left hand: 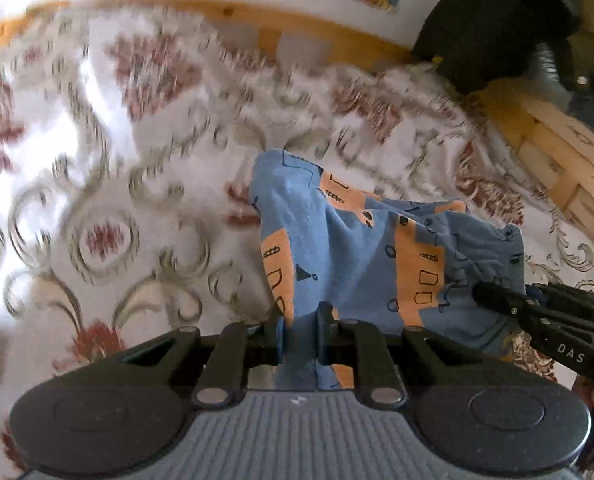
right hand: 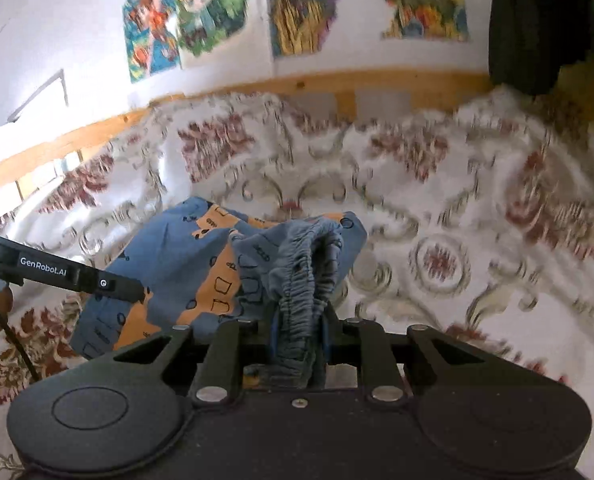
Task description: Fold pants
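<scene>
Left gripper (left hand: 300, 318) clamped on pants (left hand: 361, 248) leg, right gripper (right hand: 300, 318) on waistband at 12. Bunched cloth; risk: crooked fold.

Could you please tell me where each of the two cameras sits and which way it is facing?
Left wrist: on the left gripper, looking along its fingers at the blue-and-orange pants it clamps; the right gripper enters from the right.
Right wrist: on the right gripper, facing the pants' gathered waistband; the left gripper enters from the left.
Both share the pants, floral bedspread and wooden bed frame.
</scene>
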### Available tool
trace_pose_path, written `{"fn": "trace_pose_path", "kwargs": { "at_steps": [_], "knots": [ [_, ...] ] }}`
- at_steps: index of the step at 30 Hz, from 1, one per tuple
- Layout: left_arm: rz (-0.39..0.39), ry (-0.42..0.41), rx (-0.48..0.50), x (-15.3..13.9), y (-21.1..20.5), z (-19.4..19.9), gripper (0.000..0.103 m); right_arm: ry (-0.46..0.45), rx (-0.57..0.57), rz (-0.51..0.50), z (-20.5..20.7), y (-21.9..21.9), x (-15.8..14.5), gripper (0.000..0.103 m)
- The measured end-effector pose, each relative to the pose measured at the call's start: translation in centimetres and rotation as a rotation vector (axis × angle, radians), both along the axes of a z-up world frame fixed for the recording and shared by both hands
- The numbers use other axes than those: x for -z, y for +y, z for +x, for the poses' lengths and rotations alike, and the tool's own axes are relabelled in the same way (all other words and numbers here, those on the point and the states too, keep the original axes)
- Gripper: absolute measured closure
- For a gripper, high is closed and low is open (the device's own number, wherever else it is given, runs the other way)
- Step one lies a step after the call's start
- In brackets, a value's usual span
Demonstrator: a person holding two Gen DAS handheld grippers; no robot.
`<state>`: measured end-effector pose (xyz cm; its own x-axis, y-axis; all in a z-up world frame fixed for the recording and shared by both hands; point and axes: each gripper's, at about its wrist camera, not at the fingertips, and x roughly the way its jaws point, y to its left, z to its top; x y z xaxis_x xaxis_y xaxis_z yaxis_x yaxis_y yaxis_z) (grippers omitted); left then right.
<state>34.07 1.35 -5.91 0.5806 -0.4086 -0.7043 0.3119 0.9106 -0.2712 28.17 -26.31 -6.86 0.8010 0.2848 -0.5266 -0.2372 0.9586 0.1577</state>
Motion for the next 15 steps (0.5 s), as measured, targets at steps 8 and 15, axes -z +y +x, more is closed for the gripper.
{"fn": "trace_pose_path", "kwargs": {
  "at_steps": [8,15],
  "knots": [
    [-0.058,0.096,-0.015,3.0,1.4,1.7,0.084,0.079,0.025,0.044,1.3,-0.1,1.8,0.079],
    [-0.024,0.081,-0.034,2.2,1.6,1.1,0.064,0.049,0.060,0.031,0.1,-0.9,1.5,0.037]
  ]
}}
